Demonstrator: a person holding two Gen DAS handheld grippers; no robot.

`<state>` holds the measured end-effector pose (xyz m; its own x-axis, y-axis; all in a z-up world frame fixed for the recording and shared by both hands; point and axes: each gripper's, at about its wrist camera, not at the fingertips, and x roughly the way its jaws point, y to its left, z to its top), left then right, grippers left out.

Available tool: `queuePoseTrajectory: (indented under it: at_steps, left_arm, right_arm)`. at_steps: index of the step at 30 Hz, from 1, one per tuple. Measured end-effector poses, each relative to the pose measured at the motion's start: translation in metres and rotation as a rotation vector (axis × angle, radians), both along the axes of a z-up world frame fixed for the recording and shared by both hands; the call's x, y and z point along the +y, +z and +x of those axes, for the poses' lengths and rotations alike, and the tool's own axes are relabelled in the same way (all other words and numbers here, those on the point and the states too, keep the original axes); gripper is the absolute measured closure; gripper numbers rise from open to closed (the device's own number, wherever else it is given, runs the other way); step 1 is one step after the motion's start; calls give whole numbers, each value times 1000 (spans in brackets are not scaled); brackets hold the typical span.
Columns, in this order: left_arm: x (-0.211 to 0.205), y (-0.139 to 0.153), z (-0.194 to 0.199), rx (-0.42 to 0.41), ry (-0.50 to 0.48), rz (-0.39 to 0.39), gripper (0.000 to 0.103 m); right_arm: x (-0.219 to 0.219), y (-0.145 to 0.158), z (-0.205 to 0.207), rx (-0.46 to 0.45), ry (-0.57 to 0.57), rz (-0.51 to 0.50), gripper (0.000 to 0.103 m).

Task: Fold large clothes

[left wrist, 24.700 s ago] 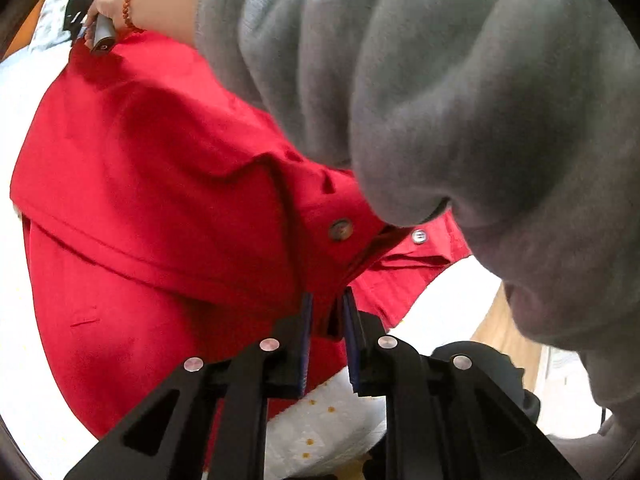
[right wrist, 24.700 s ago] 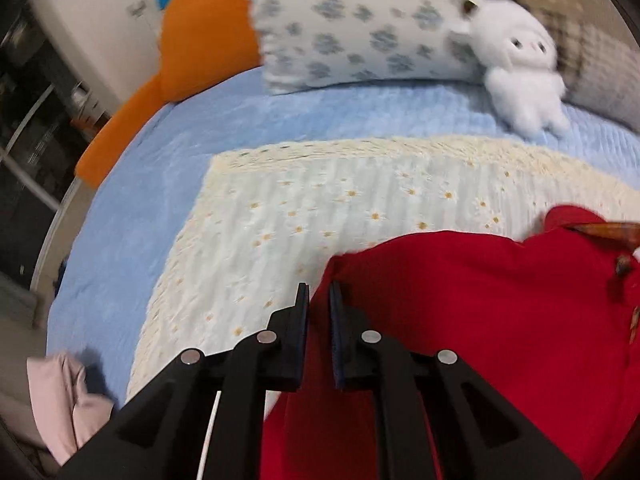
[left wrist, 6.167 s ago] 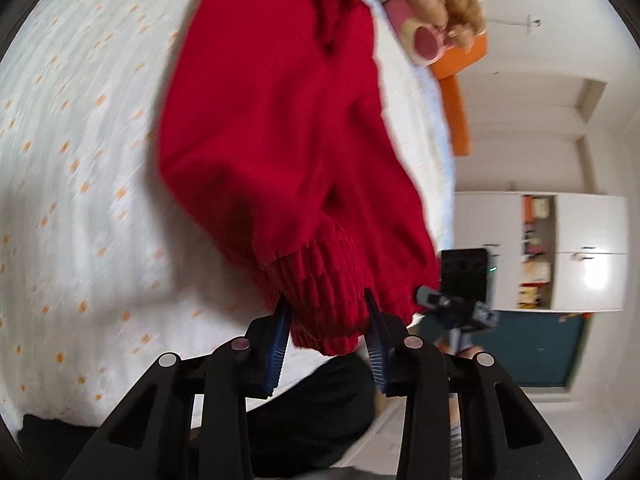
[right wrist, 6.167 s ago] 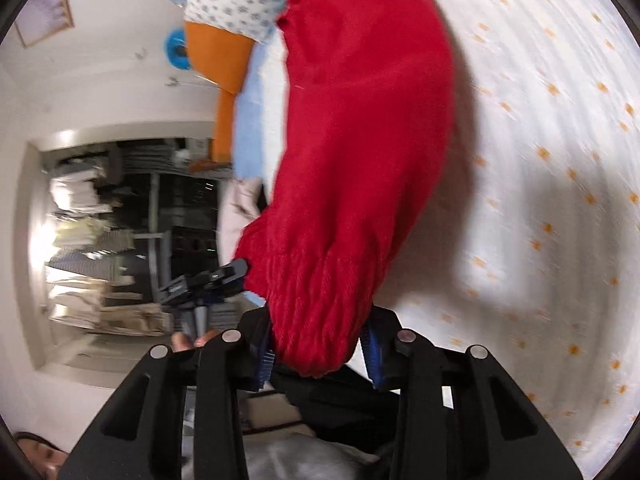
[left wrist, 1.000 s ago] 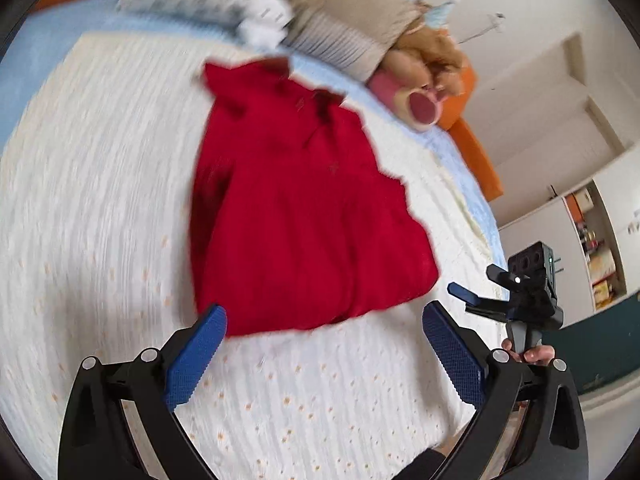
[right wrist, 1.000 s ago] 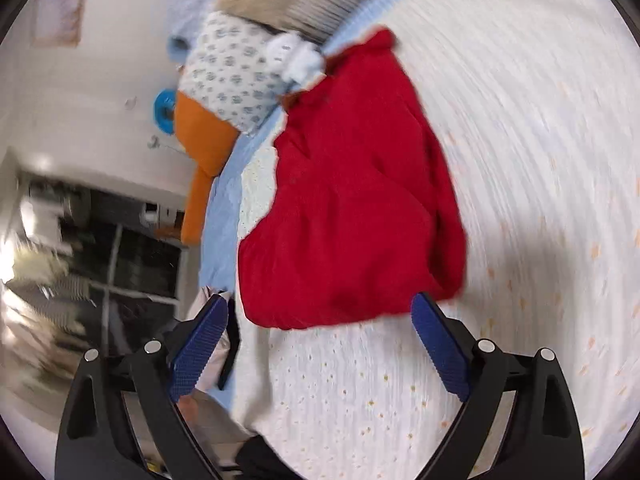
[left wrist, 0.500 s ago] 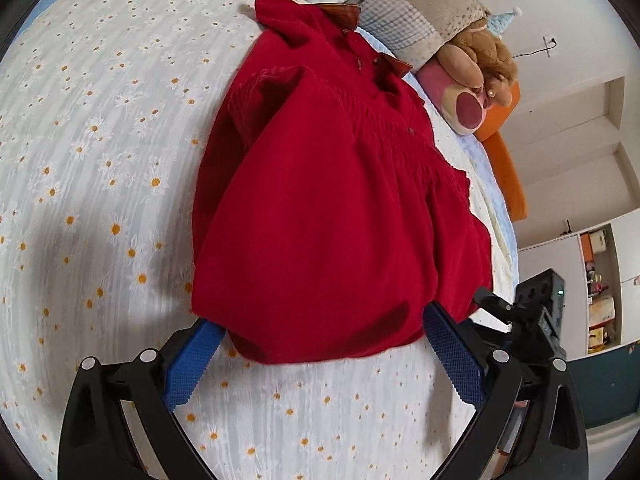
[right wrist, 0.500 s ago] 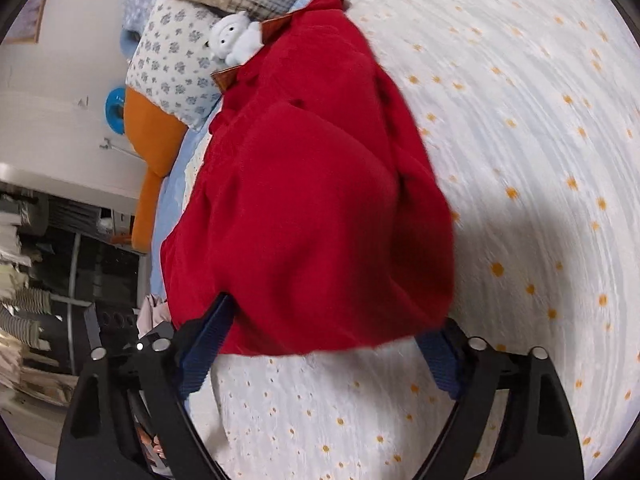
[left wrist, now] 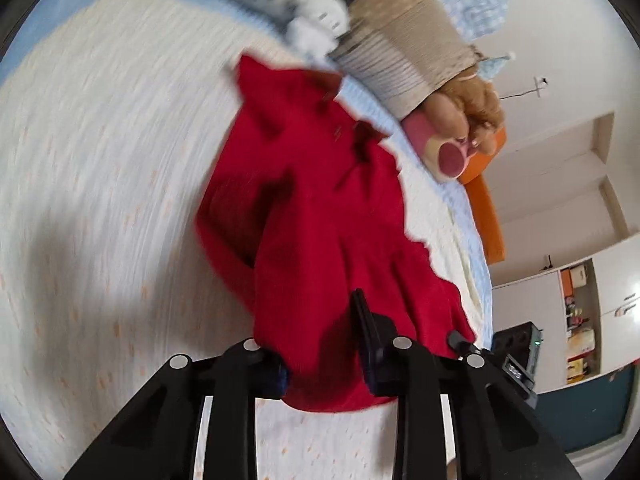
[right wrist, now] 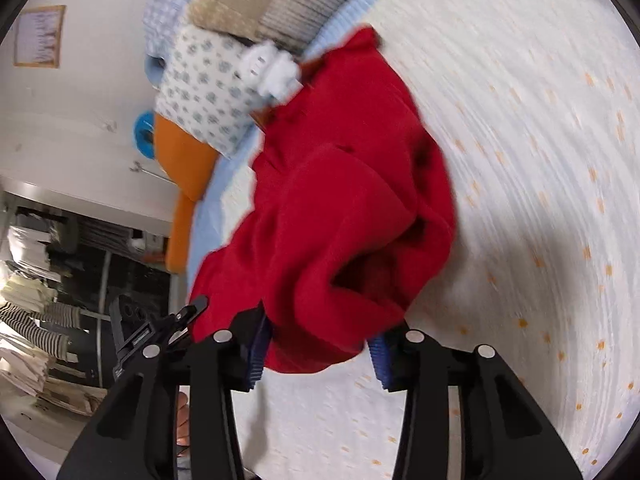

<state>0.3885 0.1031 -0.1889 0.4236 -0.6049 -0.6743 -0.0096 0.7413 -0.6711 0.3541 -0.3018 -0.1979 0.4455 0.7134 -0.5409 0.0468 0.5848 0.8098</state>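
Note:
A red garment (left wrist: 320, 216) lies on the bed's white daisy-print cover (left wrist: 100, 160), collar towards the pillows. My left gripper (left wrist: 324, 364) is shut on the garment's near hem, and bunched red cloth fills the gap between its jaws. In the right wrist view the same red garment (right wrist: 344, 208) is lifted and rumpled at its near edge. My right gripper (right wrist: 316, 350) is shut on the other end of that hem, its jaws held apart by a thick wad of cloth. Each gripper shows at the edge of the other's view. Both views are motion-blurred.
Pillows (left wrist: 404, 52), a white plush toy (left wrist: 316, 28) and a brown plush toy (left wrist: 468, 120) line the head of the bed. An orange cushion (right wrist: 180, 168) and a patterned pillow (right wrist: 204, 92) sit at the bed's side. Cupboards (left wrist: 572, 316) and clothes racks (right wrist: 36, 312) stand beyond.
Both grippers were wide open and empty above the hem half a second ago. Now both have closed on the near hem, and the hem is bunched and raised off the cover.

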Motion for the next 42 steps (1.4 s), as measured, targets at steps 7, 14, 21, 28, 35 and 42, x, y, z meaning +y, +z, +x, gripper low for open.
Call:
queuePoseTrajectory:
  at_steps: [7, 14, 21, 28, 35, 42]
  left_arm:
    - [-2, 47, 117, -28, 7, 42, 73]
    - [4, 3, 248, 119, 65, 54, 73]
    - [12, -70, 299, 188, 117, -85, 66]
    - [82, -17, 252, -76, 306, -200, 3]
    - [-10, 81, 224, -356, 80, 224, 3]
    - [-166, 36, 244, -348, -146, 651, 7]
  right_arm:
    - [7, 76, 87, -106, -29, -51, 65]
    - [14, 69, 219, -127, -122, -120, 67]
    - [23, 16, 284, -207, -194, -263, 56]
    - [9, 32, 273, -252, -147, -306, 3]
    - [23, 110, 233, -447, -57, -561, 23]
    - [61, 58, 260, -353, -20, -674, 70]
